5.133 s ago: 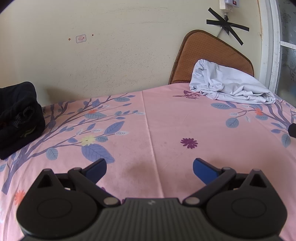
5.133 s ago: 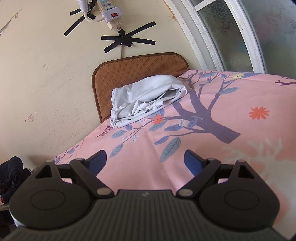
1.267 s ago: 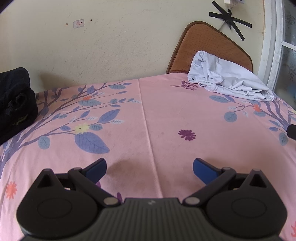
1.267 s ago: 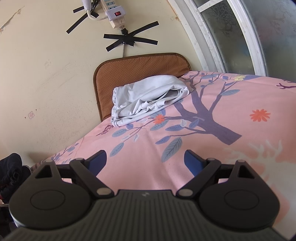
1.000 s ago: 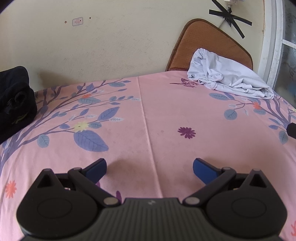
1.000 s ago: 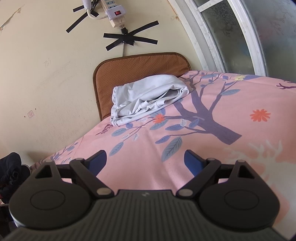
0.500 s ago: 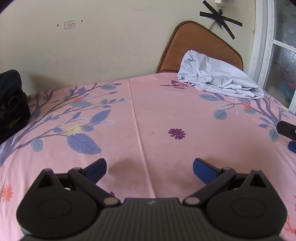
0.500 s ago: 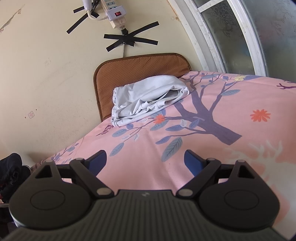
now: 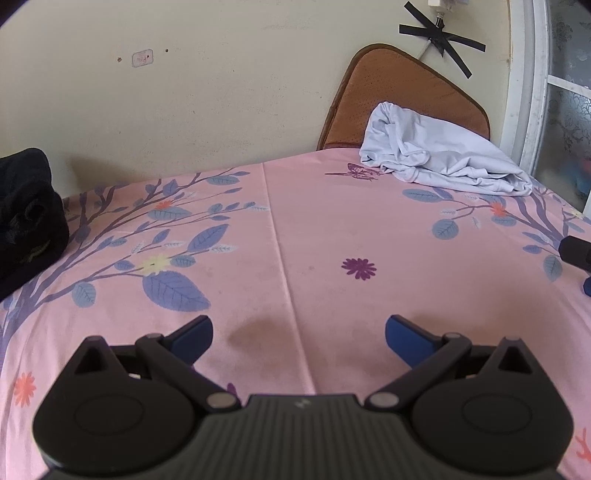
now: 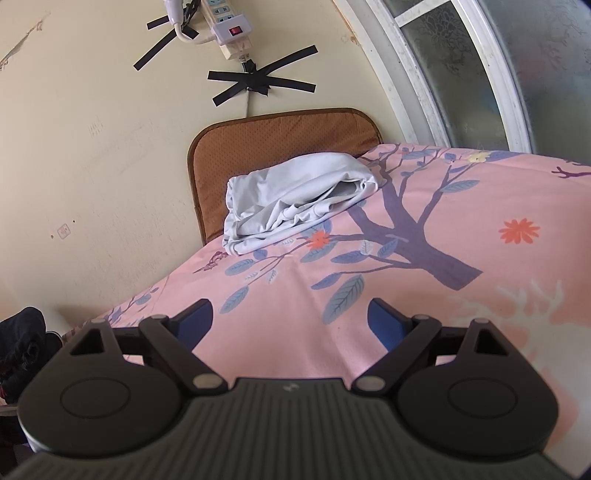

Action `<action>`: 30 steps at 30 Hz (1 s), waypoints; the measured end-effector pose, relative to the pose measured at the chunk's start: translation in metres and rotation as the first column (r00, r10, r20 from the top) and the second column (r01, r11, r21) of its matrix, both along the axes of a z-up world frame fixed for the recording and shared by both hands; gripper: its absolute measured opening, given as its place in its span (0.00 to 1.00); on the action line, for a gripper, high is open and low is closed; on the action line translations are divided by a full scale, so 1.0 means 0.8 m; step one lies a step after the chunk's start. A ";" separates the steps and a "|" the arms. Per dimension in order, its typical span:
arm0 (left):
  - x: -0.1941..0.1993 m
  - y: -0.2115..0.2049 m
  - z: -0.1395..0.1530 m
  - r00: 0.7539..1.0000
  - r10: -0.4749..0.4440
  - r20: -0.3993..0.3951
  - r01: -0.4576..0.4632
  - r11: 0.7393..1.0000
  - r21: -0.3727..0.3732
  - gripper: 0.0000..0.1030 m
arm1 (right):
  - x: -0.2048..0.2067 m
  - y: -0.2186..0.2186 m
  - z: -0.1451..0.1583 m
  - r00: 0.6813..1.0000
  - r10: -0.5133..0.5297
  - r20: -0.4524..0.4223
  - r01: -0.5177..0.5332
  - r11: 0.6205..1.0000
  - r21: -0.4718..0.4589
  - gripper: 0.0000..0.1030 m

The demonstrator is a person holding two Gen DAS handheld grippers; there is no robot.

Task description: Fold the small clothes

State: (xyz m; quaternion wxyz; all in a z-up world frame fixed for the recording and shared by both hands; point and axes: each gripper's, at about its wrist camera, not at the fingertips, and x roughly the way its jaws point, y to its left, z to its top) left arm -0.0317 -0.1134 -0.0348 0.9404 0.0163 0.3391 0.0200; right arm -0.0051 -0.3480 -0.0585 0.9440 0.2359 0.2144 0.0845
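A crumpled pale lavender-white garment (image 9: 443, 162) lies at the far right of the pink floral sheet (image 9: 317, 229), against a brown cushion. It also shows in the right wrist view (image 10: 295, 195), straight ahead and well beyond the fingers. My left gripper (image 9: 298, 334) is open and empty, low over the middle of the sheet. My right gripper (image 10: 290, 317) is open and empty over the sheet; its tip (image 9: 576, 254) shows at the right edge of the left wrist view.
A pile of black clothes (image 9: 26, 218) sits at the far left edge, also seen in the right wrist view (image 10: 22, 339). A brown cushion (image 10: 280, 136) leans on the cream wall. A window frame (image 10: 424, 74) runs along the right. A power strip (image 10: 225, 29) is taped to the wall.
The left gripper's view has swung slightly: the garment and cushion shifted a little in frame. The right gripper has stayed nearly still. Both grippers remain open and empty.
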 end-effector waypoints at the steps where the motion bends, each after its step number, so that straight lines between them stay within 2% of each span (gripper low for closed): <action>1: 0.000 0.000 0.000 1.000 0.006 0.002 -0.006 1.000 0.007 1.00 | 0.000 0.000 0.000 1.000 0.000 0.001 0.000 1.000 0.000 0.90; 6: -0.001 -0.001 0.001 0.999 0.044 0.020 -0.044 0.998 0.040 1.00 | 0.000 0.000 0.000 1.000 0.000 0.001 0.000 1.000 0.001 0.90; 11: -0.001 0.005 0.003 0.998 0.065 0.019 -0.065 0.997 0.027 1.00 | 0.000 0.000 0.000 1.000 0.000 0.001 0.000 1.000 0.000 0.90; 25: 0.002 0.006 -0.001 0.998 0.055 -0.023 -0.054 0.998 0.029 1.00 | 0.000 0.000 0.000 1.000 0.001 0.002 -0.001 1.000 0.001 0.90; 30: -0.002 0.009 0.001 0.998 0.059 0.002 -0.059 0.998 0.012 1.00 | 0.000 0.000 0.000 1.000 0.001 0.002 -0.001 1.000 0.001 0.90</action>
